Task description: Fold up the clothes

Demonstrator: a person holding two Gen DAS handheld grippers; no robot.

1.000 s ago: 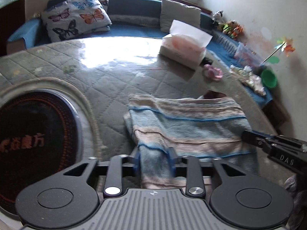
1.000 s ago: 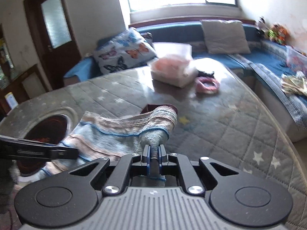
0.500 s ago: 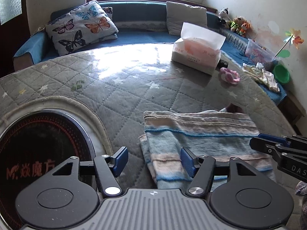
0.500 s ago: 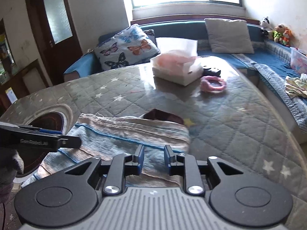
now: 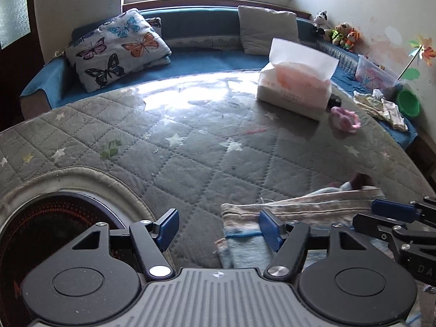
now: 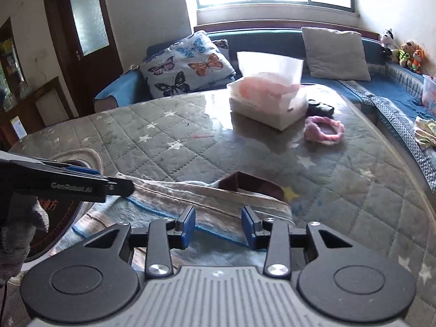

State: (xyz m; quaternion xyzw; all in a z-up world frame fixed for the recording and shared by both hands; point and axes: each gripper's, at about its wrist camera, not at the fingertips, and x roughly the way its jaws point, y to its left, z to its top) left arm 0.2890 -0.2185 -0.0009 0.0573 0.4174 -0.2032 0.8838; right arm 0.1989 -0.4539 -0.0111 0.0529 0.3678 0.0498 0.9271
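Observation:
A folded striped garment, blue, beige and pink, lies flat on the grey quilted table cover at the near edge. My left gripper is open and empty, its jaws wide apart just off the garment's left end. My right gripper is open and empty, hovering over the garment's near right part. The right gripper also shows at the right edge of the left wrist view. The left gripper shows at the left of the right wrist view.
A tissue box and a pink ring sit at the table's far right. A round dark heater panel lies near left. A blue sofa with a butterfly cushion runs behind.
Both grippers let go of the garment, which now lies folded flat. Both opened and drew back toward the near edge; the left one shifted left off the cloth.

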